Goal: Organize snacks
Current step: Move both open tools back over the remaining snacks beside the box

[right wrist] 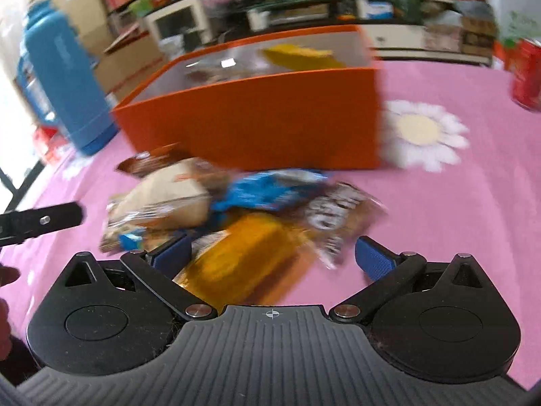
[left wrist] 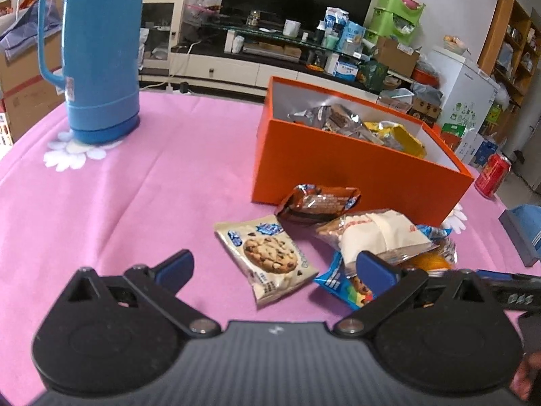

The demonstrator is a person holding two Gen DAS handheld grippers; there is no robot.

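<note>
An orange box [left wrist: 355, 172] with several snack packs inside stands on the pink tablecloth [left wrist: 118, 186]. Loose snacks lie in front of it: a cookie packet [left wrist: 267, 257], a brown wrapper [left wrist: 318, 203], a beige bread pack [left wrist: 378, 233] and a blue packet [left wrist: 341, 284]. My left gripper [left wrist: 275, 267] is open, its fingers on either side of the cookie packet and not touching it. In the blurred right wrist view, my right gripper [right wrist: 274, 253] is open wide over an orange-yellow pack [right wrist: 243, 253], its pads not pressing on it. The box [right wrist: 257, 118] is behind the pile.
A tall blue thermos [left wrist: 101, 54] stands at the back left of the table. A red can [left wrist: 492, 176] sits right of the box. A grey-blue object [left wrist: 522, 237] lies at the right edge. Shelves, a TV stand and cartons fill the room behind.
</note>
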